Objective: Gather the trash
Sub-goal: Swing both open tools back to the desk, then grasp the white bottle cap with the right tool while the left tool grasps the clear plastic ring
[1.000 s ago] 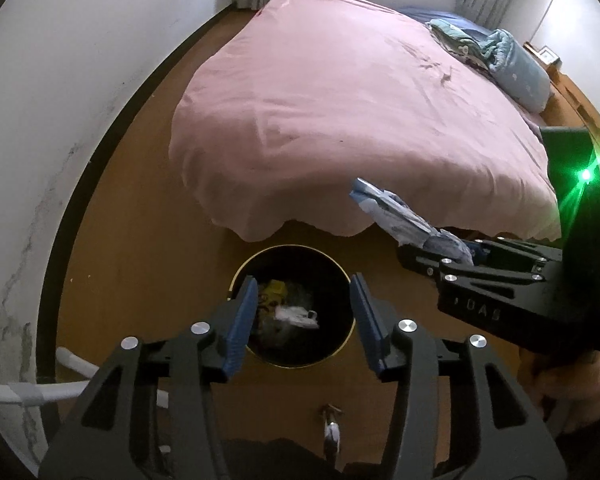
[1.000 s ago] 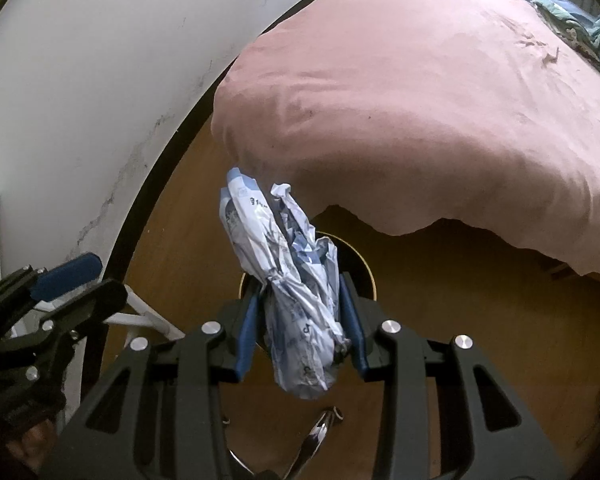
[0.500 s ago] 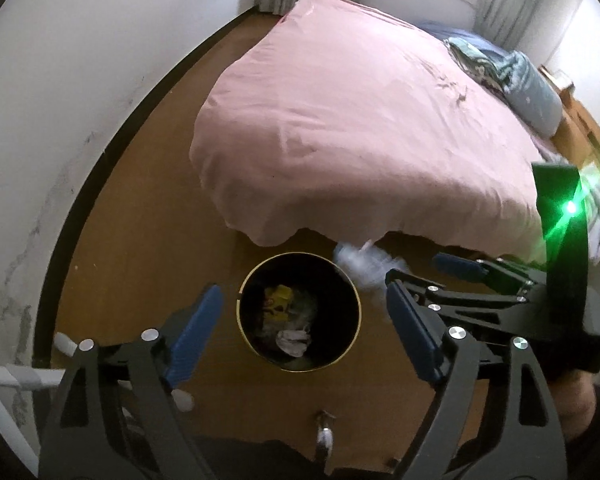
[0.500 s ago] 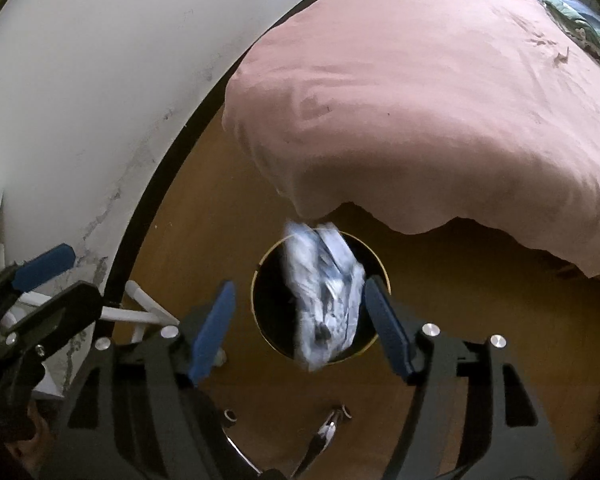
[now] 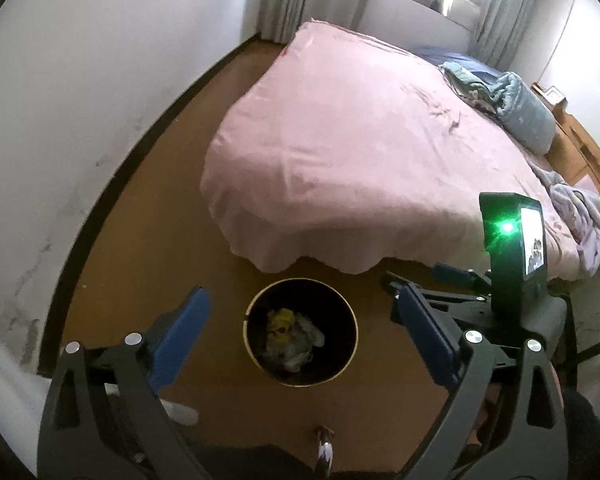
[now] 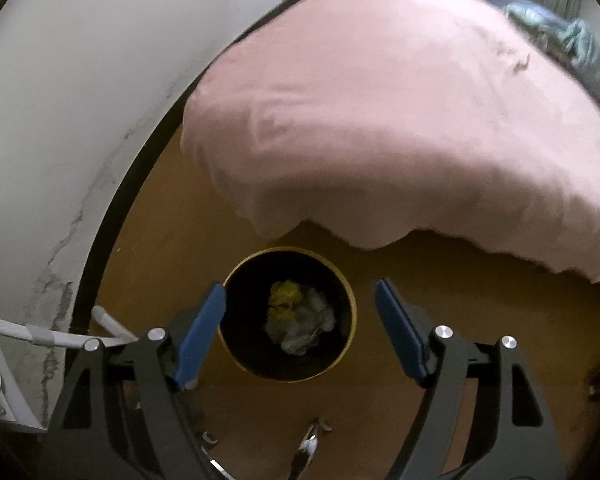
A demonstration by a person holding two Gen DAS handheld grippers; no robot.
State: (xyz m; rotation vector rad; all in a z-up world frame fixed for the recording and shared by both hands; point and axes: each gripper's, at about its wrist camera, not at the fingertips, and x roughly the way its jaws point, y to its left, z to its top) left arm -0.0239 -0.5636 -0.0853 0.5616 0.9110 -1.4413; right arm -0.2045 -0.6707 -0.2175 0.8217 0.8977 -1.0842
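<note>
- Left wrist view: the left claw (image 5: 302, 330) is spread wide with nothing in it; its jaws have just been opening. A round black bin (image 5: 342, 368) with a gold rim stands on the brown floor (image 5: 148, 240) at lower middle. Crumpled trash (image 5: 294, 338) lies inside it. The right claw (image 5: 414, 278) shows at right, beside the bin. A pink bed (image 5: 360, 152) fills the upper middle.
- Right wrist view: the right claw (image 6: 300, 330) is spread and empty; its jaws have just been opening. The bin (image 6: 350, 304) sits low in the middle, with the trash (image 6: 300, 320) at its bottom.
</note>
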